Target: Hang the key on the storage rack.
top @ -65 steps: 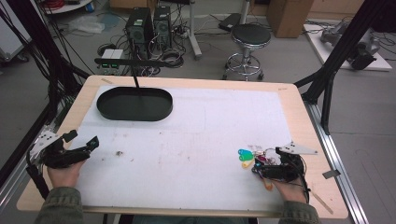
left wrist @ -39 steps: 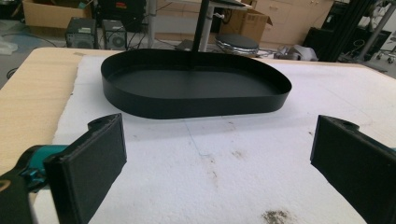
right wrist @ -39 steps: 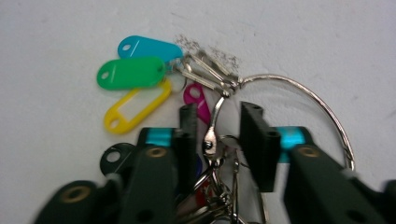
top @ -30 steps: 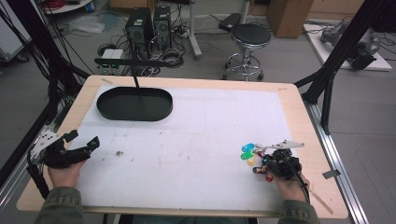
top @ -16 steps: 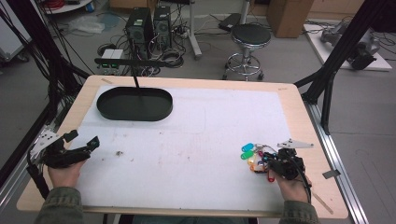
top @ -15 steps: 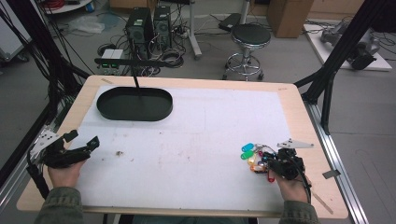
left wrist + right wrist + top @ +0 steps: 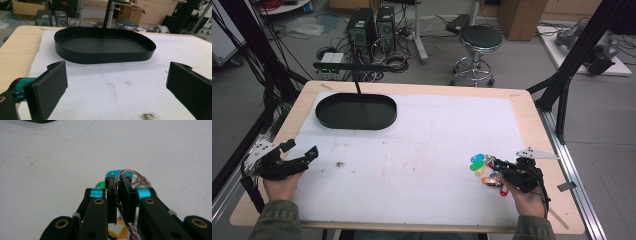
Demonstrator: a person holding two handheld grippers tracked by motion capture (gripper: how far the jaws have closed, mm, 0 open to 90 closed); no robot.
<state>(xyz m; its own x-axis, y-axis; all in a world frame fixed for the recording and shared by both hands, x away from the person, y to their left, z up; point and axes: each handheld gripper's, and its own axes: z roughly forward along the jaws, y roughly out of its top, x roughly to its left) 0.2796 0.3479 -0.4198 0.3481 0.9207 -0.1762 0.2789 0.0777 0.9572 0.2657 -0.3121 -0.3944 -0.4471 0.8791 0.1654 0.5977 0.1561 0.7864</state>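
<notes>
got my right gripper (image 7: 495, 171) jaws pinched on the wire ring of the coloured key tags (image 7: 479, 164) near the surface's right edge, black oval tray (image 7: 356, 111) far off up-left, left gripper (image 7: 302, 157) spread wide nearer it.

Lighting: even, diffuse, from overhead; no hard shadows. White table cover (image 7: 427, 145) bright, near washed out in the right gripper view. Black tray (image 7: 102, 45) shows a soft sheen on its floor. High view: soft, low detail, slight bowing at the edges. Left gripper view: near jaws blurred, tray sharp. Right gripper view: far surface soft.
</notes>
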